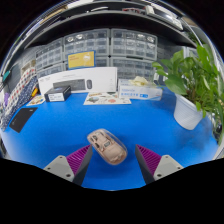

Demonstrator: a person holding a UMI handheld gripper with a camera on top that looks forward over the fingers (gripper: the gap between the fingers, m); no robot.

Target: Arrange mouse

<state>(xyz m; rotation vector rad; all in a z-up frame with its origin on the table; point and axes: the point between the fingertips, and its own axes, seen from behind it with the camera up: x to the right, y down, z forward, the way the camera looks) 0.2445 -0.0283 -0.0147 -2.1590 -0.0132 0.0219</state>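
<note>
A beige, patterned computer mouse point(107, 146) lies on the blue table mat point(60, 130), turned a little to the left. It rests between my two fingertips, with a gap on each side. My gripper point(112, 156) is open; its purple pads point(77, 155) stand on either side of the mouse's near end. Nothing presses on the mouse.
A white keyboard box point(78, 81) stands at the back, with a small dark box point(59, 93) and papers point(107, 98) in front of it. A potted green plant point(196, 85) in a white pot stands at the right. A dark tablet point(22, 118) lies at the left. Shelves of bins line the back wall.
</note>
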